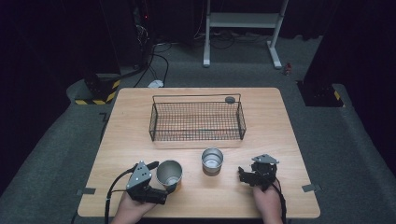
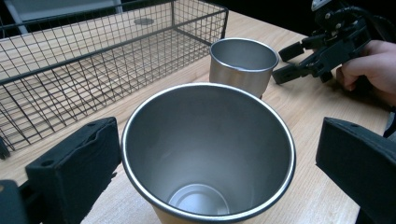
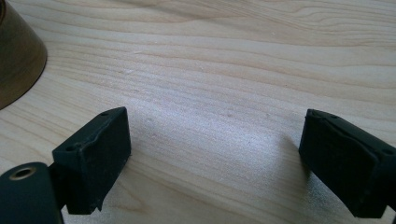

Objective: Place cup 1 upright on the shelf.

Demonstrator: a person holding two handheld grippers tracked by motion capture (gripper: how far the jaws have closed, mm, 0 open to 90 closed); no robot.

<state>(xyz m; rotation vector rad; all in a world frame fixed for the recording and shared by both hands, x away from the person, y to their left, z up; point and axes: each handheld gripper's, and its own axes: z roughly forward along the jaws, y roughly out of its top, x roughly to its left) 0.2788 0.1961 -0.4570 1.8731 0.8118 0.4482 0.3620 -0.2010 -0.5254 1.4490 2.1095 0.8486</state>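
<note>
Two steel cups stand upright on the wooden table (image 1: 140, 116). The nearer cup (image 1: 169, 172) (image 2: 208, 149) is empty, and my left gripper (image 1: 164, 176) (image 2: 219, 140) is open around it. One jaw lies close to the rim; the other stands clear of it. The second cup (image 1: 212, 161) (image 2: 243, 60) stands to its right, free. My right gripper (image 1: 243, 176) (image 3: 215, 135) is open just over bare wood right of that cup, holding nothing. A cup's base (image 3: 16, 60) shows at the left edge of the right gripper view.
A black wire basket (image 1: 196, 138) (image 2: 93, 60) sits in the table's far half, with a small dark round disc (image 1: 229, 99) (image 2: 143, 21) at its back right. A white frame (image 1: 243, 21) stands on the floor beyond the table.
</note>
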